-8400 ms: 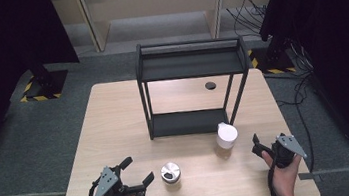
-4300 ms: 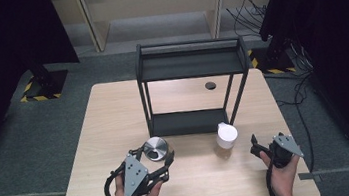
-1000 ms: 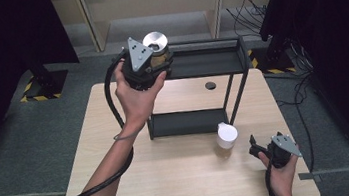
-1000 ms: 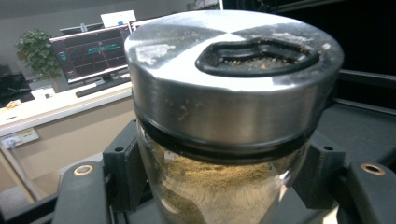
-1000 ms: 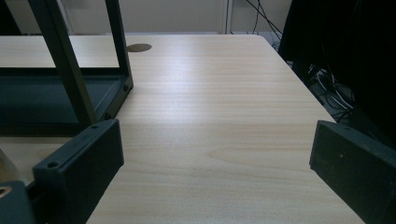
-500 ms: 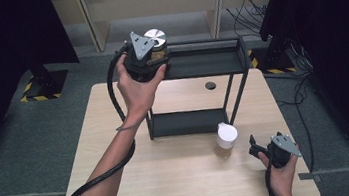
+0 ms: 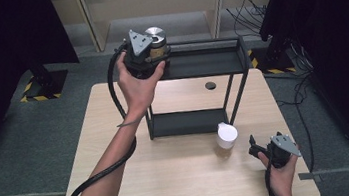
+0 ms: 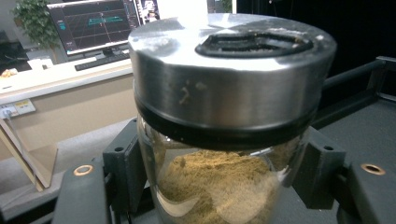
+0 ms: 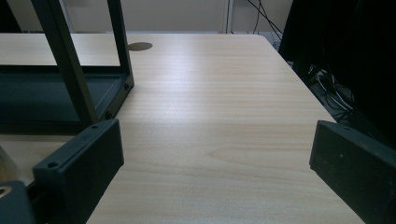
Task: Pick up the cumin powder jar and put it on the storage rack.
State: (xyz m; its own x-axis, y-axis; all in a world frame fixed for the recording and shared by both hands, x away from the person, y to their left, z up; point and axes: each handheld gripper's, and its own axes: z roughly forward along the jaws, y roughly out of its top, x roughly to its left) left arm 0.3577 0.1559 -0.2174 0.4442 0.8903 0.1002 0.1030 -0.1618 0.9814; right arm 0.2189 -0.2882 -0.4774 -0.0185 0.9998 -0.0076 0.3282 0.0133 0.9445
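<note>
A glass jar with a brushed-metal lid and tan powder inside hangs at the left end of the black rack's top shelf. My left gripper is shut on the jar's glass body, one jaw on each side. In the left gripper view the jar stands upright between the black jaws, with the shelf's rim behind it. My right gripper rests near the table's front right corner, and its jaws stand wide apart over bare wood.
A white cup stands on the wooden table in front of the rack's right front leg. The rack's lower shelf is bare. The table has a round cable hole. One rack leg rises close to the right gripper's left.
The left gripper took the jar from the table's front and lifted it to the rack's top. Over the last second it carried the jar slightly farther from the person. The right gripper stayed put.
</note>
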